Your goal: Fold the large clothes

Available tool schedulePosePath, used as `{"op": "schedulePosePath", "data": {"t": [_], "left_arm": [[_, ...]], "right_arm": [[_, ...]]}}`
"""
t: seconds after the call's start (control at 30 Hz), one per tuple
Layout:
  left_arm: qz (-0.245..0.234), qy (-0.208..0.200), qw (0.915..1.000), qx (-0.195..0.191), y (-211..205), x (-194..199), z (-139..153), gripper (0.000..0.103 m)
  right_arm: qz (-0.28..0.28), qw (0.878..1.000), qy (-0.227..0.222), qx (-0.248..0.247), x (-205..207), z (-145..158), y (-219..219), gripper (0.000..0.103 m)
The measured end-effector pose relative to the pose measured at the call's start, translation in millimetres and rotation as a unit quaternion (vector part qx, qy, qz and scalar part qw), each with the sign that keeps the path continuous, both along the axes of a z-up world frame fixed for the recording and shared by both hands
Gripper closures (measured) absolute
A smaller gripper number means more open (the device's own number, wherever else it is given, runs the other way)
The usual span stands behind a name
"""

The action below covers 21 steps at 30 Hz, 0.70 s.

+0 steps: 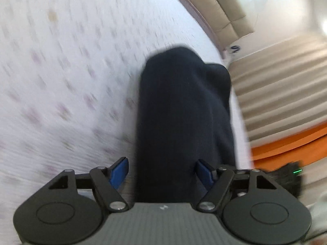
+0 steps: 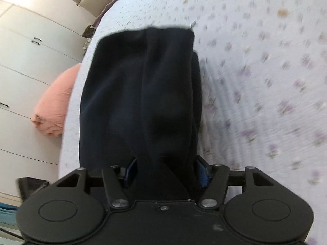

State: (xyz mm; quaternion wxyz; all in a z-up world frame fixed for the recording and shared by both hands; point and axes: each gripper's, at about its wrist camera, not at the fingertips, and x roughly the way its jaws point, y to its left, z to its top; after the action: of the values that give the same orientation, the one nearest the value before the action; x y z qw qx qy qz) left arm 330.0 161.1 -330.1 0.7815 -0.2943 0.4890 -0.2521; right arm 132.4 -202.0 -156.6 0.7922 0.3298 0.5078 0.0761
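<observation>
A dark navy garment [image 1: 184, 106] hangs from my left gripper [image 1: 162, 169] and drapes forward over the white floral bedsheet [image 1: 61, 81]. Cloth fills the gap between the blue pads [image 1: 120, 171], which stand fairly wide apart. In the right wrist view the same navy garment [image 2: 141, 94] hangs from my right gripper [image 2: 165, 171], bunched between its blue pads [image 2: 202, 173]. It hangs above the flowered bedsheet [image 2: 265, 71]. Both views are blurred by motion.
A padded beige headboard [image 1: 224, 10] stands behind the bed. Pale curtains [image 1: 282, 81] and an orange band [image 1: 286, 143] are at the right. In the right wrist view a white wardrobe [image 2: 24, 61] and a pink bundle [image 2: 55, 106] lie left of the bed.
</observation>
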Motion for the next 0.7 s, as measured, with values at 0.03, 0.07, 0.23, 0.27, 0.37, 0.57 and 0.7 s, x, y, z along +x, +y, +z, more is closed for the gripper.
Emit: {"op": "schedulePosePath", "data": {"t": [0.03,0.07,0.23,0.27,0.37,0.57,0.7], "left_arm": [[0.008,-0.020,0.9993,0.029,1,-2,13,0.030],[0.013,-0.041,0.9975,0.055,3,-3,26,0.030],[-0.039,-0.083,0.9958,0.002,-18,1,55,0.036],[-0.056,-0.083,0.9949,-0.012,-26,-1,53,0.035],[-0.092,-0.068,0.9934,-0.008,-55,-11,37,0.038],[-0.094,-0.035,0.9943,0.037,-68,-35,15,0.089],[-0.082,-0.021,0.9951,0.050,-65,-43,20,0.089]], "right_arm": [[0.000,1.000,-0.005,-0.028,-1,14,2,0.031],[0.002,0.998,-0.019,-0.059,-2,29,5,0.031],[0.060,0.965,-0.126,-0.223,7,88,60,0.032],[0.083,0.959,-0.136,-0.233,12,89,73,0.051],[0.140,0.944,-0.126,-0.271,36,67,110,0.098],[0.094,0.928,-0.067,-0.353,22,20,67,0.103],[0.065,0.944,-0.057,-0.319,7,40,48,0.091]]}}
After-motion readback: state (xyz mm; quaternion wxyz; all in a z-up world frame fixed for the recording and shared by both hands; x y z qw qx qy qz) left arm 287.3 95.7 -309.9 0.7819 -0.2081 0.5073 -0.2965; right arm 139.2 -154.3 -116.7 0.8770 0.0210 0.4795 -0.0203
